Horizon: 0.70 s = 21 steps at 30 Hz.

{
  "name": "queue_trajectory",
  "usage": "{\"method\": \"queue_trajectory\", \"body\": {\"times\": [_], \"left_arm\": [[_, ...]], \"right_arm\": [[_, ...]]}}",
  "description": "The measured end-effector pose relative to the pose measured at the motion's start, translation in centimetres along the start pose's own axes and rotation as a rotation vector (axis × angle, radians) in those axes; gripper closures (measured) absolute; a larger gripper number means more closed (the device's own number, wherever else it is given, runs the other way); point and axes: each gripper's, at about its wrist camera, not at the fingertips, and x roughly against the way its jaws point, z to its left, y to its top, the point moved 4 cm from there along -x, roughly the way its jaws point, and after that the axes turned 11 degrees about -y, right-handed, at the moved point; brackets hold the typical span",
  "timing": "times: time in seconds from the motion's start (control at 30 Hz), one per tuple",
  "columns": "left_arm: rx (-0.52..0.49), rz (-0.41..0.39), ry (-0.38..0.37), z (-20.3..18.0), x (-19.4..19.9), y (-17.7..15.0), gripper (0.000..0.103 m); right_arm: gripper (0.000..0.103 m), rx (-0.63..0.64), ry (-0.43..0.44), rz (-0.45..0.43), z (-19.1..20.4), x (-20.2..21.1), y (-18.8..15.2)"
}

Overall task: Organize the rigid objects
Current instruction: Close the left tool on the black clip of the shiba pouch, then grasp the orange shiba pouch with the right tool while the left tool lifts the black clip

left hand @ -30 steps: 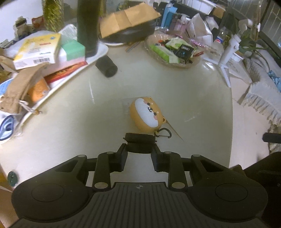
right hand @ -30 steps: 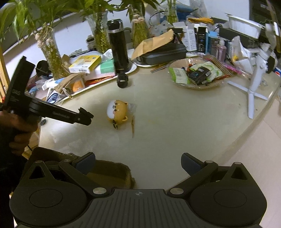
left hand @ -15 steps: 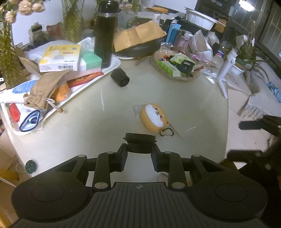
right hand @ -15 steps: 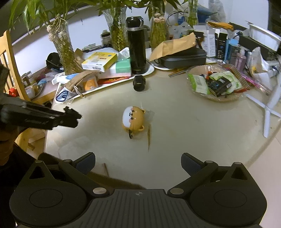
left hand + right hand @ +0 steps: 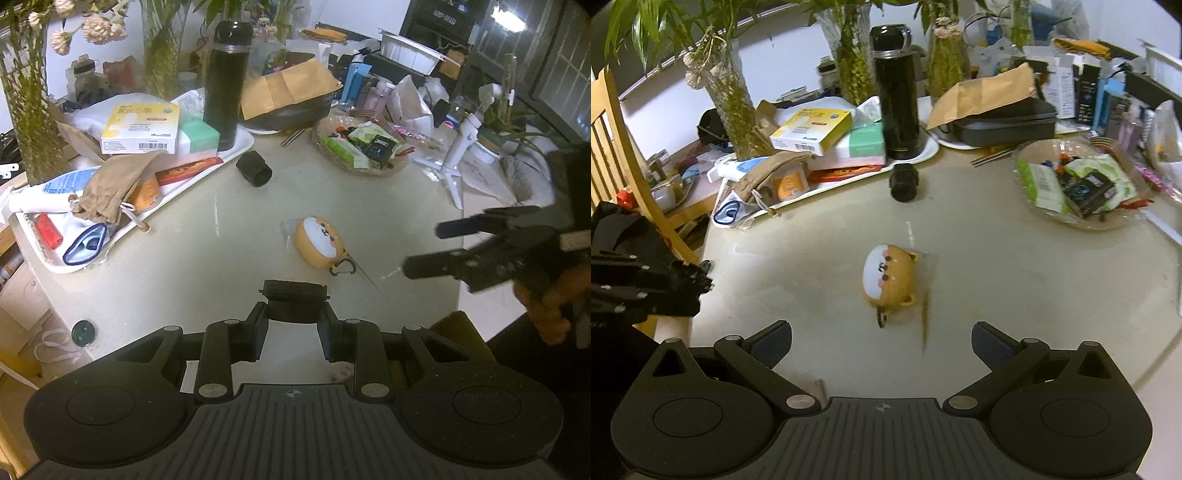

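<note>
My left gripper (image 5: 293, 314) is shut on a small black cap-like piece (image 5: 293, 301), held above the near table edge. An orange dog-face case (image 5: 319, 242) with a carabiner lies on the beige table (image 5: 192, 258) just beyond it; it also shows in the right wrist view (image 5: 886, 278). A black cylinder cup (image 5: 254, 169) lies on its side near the white tray (image 5: 243, 142). My right gripper (image 5: 882, 341) is open and empty, just short of the dog case. It appears at the right of the left wrist view (image 5: 443, 247).
A tall black flask (image 5: 895, 92) stands on the white tray with boxes (image 5: 812, 131) and a tan pouch (image 5: 772, 171). A glass bowl of packets (image 5: 1078, 188) sits right. A black case under a brown envelope (image 5: 1001, 118), vases and a wooden chair (image 5: 624, 155) surround the table.
My left gripper pulled back and up with the black piece, widening its view. My right gripper moved forward toward the dog case and now shows in the left wrist view.
</note>
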Motion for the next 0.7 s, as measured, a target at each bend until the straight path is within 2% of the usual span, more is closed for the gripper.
{"method": "queue_trajectory", "body": {"times": [0.27, 0.37, 0.6, 0.7], "left_arm": [[0.017, -0.014, -0.008, 0.2, 1.4, -0.8, 0.074], [0.022, -0.013, -0.012, 0.2, 1.5, -1.0, 0.074], [0.024, -0.014, -0.028, 0.2, 1.6, -1.5, 0.074], [0.026, -0.012, -0.034, 0.2, 1.6, -1.7, 0.074]], "right_arm": [[0.002, 0.045, 0.050, 0.030, 0.9, -2.9, 1.5], [0.007, 0.042, 0.061, 0.044, 1.0, -4.1, 2.1], [0.010, 0.026, 0.075, 0.074, 1.1, -7.3, 3.1], [0.015, 0.018, 0.077, 0.089, 1.2, -8.6, 3.4]]}}
